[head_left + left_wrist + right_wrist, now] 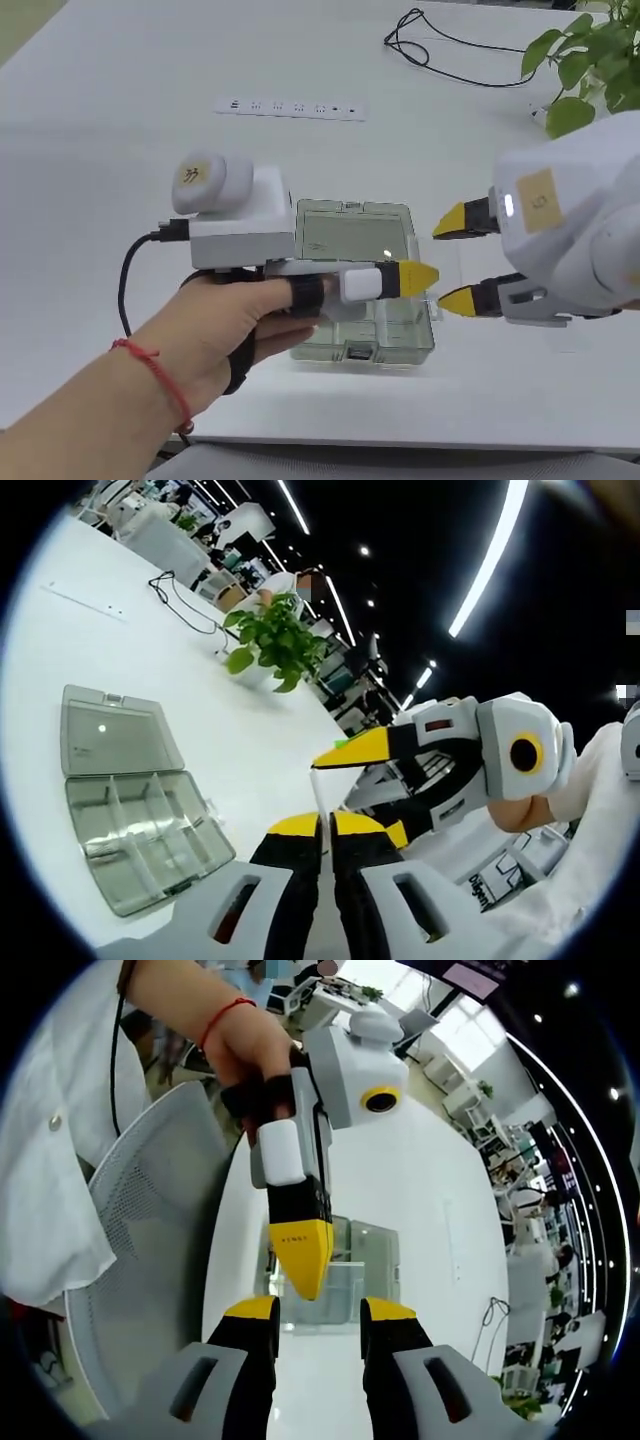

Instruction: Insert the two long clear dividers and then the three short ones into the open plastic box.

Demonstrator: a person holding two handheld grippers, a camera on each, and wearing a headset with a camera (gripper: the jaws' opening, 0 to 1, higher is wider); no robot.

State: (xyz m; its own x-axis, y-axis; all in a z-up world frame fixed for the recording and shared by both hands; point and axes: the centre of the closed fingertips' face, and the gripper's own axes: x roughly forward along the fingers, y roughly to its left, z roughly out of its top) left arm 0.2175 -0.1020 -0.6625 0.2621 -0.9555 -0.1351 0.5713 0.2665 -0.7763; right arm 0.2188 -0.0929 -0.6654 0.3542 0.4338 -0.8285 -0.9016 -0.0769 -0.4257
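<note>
Over the box (pixel 402 352) rim, left tongs (pixel 424 277) pinch a clear divider (pixel 320 792); right tongs (pixel 440 265) spread, close beside.

Clear glossy plastic in the open box (pixel 400 345) at lower centre and the thin divider (pixel 319 792) in the left gripper (pixel 425 278). Matt white plastic shells, smooth yellow tips on it and the right gripper (pixel 458 262). Smooth matt white on the table (pixel 120 180); red cloth cord (pixel 150 370) at lower left.
</note>
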